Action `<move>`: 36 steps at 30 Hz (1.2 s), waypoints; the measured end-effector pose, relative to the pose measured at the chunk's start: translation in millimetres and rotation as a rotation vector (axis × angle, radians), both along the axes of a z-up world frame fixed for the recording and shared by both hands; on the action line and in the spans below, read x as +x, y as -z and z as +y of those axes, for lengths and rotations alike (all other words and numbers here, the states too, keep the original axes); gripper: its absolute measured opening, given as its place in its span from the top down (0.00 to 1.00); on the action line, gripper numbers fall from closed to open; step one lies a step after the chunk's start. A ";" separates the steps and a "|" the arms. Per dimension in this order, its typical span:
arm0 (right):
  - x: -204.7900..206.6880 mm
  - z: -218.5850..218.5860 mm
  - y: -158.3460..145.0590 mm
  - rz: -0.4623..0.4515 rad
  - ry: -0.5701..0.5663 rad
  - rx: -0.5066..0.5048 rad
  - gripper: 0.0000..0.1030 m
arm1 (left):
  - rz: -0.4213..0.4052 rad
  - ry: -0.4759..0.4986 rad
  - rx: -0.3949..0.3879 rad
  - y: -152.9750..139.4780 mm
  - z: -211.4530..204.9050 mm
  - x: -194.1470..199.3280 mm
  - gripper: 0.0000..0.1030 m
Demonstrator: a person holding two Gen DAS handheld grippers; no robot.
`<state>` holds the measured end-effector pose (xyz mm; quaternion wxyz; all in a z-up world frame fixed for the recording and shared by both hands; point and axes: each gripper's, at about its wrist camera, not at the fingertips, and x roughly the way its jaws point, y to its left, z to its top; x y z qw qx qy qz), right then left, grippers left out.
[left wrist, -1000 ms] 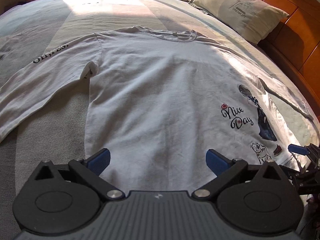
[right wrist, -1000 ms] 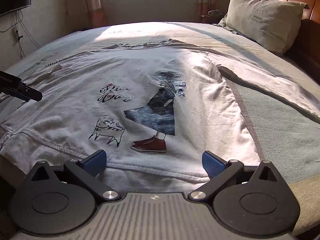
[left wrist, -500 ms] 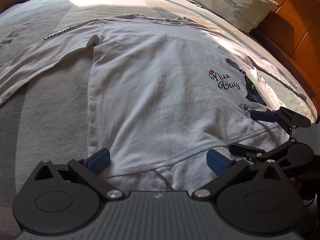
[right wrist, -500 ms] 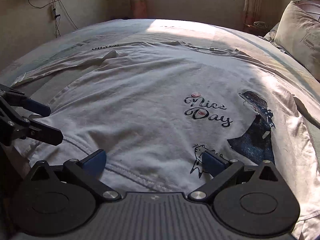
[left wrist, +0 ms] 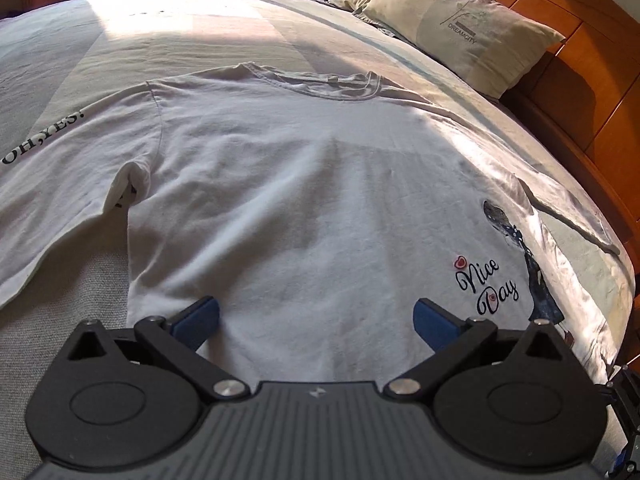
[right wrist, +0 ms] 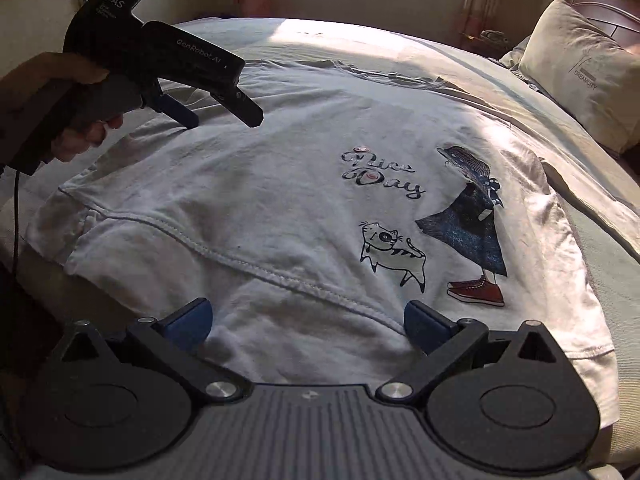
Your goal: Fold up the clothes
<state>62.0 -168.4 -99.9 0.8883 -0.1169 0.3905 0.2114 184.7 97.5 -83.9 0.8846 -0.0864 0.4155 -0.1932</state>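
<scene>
Flat on the pale grey bedspread (left wrist: pixel 72 360) lies a white long-sleeved cotton T-shirt (left wrist: pixel 304 200), its neckline at the far end and its hem nearest the cameras, "Nice Day" lettering (right wrist: pixel 380 174) and a cat drawing (right wrist: pixel 390 250) printed on its right half. Over the near hem the right gripper (right wrist: pixel 306 320) hovers with its blue-padded fingers (right wrist: pixel 188 320) spread wide and holding nothing. Further left the left gripper (left wrist: pixel 316 316), gripped by a hand (right wrist: pixel 76 120), sits above the shirt's left side, its fingers equally wide and empty. At the far right a cream pillow (left wrist: pixel 460 20) rests against the wooden headboard (left wrist: pixel 592 92).
</scene>
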 end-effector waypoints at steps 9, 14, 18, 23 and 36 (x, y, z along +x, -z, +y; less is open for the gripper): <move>61.0 -36.4 -54.7 -0.078 0.156 0.021 0.00 | 0.000 0.005 -0.132 13.7 23.5 27.7 0.01; 173.4 -82.8 -63.1 -0.051 0.334 0.233 0.00 | -0.010 0.009 -0.103 13.0 18.9 25.7 0.01; 245.4 -98.9 -58.2 -0.044 0.400 0.349 0.00 | -0.024 0.022 -0.053 13.7 12.2 25.1 0.01; 304.6 -117.6 -23.0 0.088 0.537 0.375 0.00 | -0.050 0.047 0.015 15.1 3.7 23.0 0.01; 297.2 -133.1 -30.2 0.072 0.505 0.411 0.00 | -0.087 0.070 0.085 17.4 -4.7 18.9 0.01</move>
